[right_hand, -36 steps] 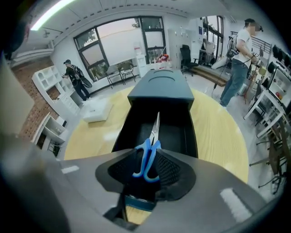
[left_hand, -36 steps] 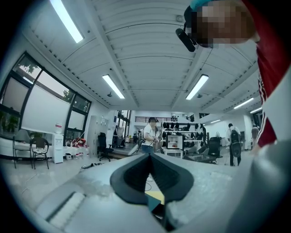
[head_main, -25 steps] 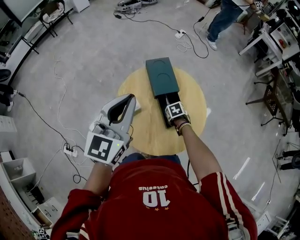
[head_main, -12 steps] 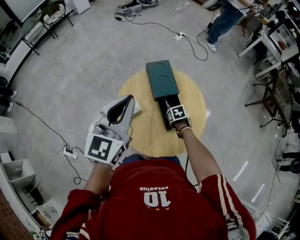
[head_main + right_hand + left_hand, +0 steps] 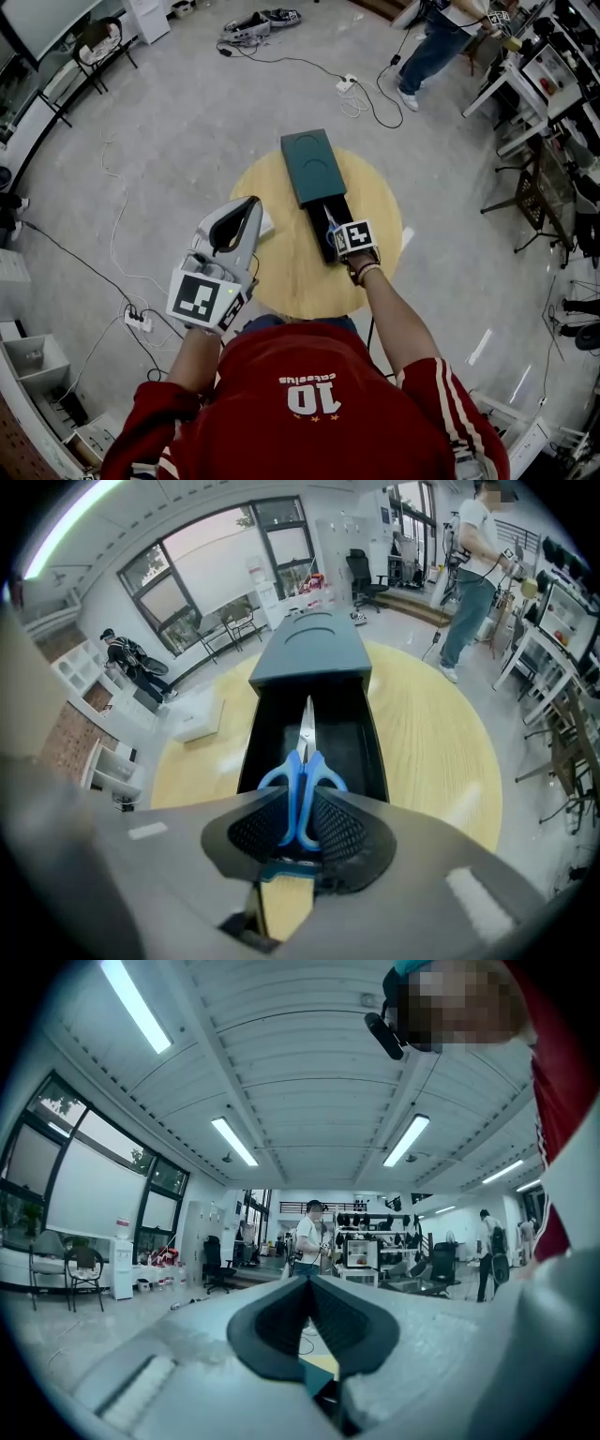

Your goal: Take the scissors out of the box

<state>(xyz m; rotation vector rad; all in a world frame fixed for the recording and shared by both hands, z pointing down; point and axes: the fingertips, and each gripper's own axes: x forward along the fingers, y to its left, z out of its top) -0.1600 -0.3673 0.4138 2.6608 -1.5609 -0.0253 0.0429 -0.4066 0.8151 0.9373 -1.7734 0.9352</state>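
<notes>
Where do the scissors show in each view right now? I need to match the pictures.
Head view: the scissors are near centre, over the open black tray, at the tip of the right hand-held gripper.
Right gripper view: lower centre, blue handles clamped between the jaws, blades pointing up the picture.
Left gripper view: not in it.
Shared landmark: the dark green box, just above the scissors in the head and right gripper views.

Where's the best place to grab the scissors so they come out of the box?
By the blue handles, coming down from above. The scissors sit lengthwise in the narrow box, blades toward the green lid, walls close on both sides, so only the top is free. The right gripper has its jaws shut on those handles.
</notes>
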